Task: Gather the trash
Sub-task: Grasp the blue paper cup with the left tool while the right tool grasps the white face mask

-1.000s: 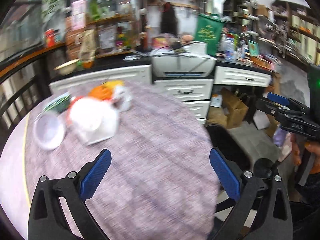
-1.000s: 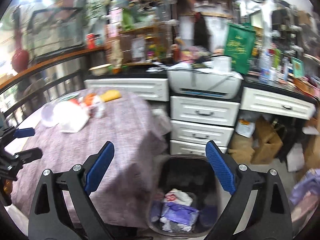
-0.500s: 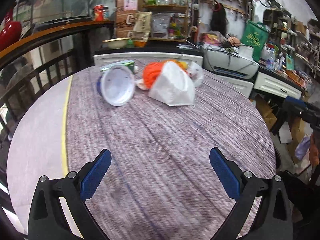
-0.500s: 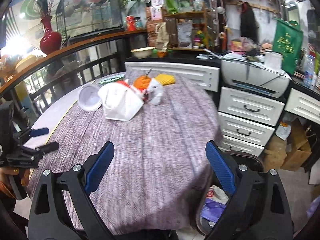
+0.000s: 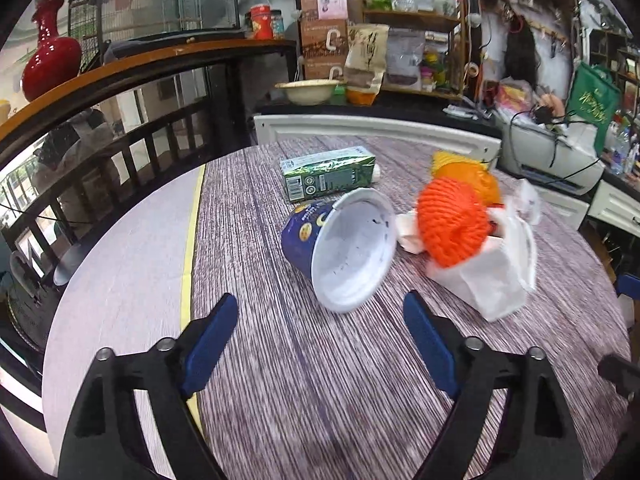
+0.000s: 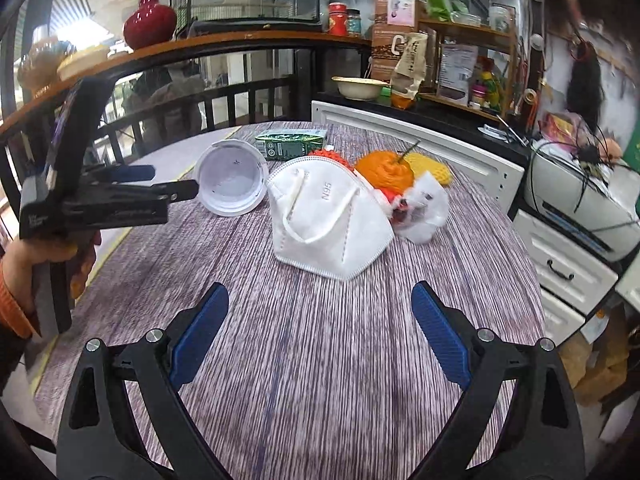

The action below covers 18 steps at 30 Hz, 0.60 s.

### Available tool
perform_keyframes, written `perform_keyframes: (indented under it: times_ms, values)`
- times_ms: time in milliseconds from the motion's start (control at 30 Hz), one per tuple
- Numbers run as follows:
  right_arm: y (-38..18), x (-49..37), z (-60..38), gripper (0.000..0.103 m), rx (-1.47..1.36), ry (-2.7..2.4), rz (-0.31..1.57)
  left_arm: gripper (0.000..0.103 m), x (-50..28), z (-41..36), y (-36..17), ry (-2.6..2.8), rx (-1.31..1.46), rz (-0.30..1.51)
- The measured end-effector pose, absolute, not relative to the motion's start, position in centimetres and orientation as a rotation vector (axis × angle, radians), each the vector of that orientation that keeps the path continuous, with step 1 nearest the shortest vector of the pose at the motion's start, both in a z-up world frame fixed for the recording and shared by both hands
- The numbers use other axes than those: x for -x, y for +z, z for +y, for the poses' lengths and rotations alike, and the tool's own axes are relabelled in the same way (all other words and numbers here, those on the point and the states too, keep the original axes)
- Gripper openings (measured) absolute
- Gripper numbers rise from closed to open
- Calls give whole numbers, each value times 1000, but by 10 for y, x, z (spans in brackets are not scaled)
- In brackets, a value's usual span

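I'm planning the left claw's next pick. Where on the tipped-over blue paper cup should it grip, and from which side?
Grip the white rim of the blue paper cup. It lies on its side with its open mouth facing the left claw, so probably come from the mouth side, one finger inside and one on the outer blue wall; the round body might roll if squeezed across.

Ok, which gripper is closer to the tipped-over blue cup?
Left. The left gripper sits just short of the blue cup, jaws open and facing its mouth. The right gripper is farther off, facing the white mask.
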State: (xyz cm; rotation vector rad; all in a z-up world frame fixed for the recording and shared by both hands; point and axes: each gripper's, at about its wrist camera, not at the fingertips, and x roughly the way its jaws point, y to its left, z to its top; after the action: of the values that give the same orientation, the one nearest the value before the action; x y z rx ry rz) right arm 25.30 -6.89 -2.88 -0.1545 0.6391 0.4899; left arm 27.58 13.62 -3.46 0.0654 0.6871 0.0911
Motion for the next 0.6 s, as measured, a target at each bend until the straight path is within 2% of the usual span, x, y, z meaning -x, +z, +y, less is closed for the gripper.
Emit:
perform_keyframes:
  times_ms: [233,333,500,533,567,600]
  values:
    - [-32,-292,-43,91,192,523,694,71,-309,144,-45,125,-37,742]
    - [-34,-306,-27,91,177,556,737,58,-319,148,-49,136,-34,770]
    - [-46,-331,-4,89,262,456,784,31,-328,158,-56,140,17,820]
    - [-49,-335,-3,84,257,449,796,28,-328,159,-57,142,23,826]
    - [-51,-338,-3,61,242,455,812,23,-328,160,-58,141,28,830]
    - [-54,-340,-4,47,238,465,832,19,-326,162,-59,141,30,832]
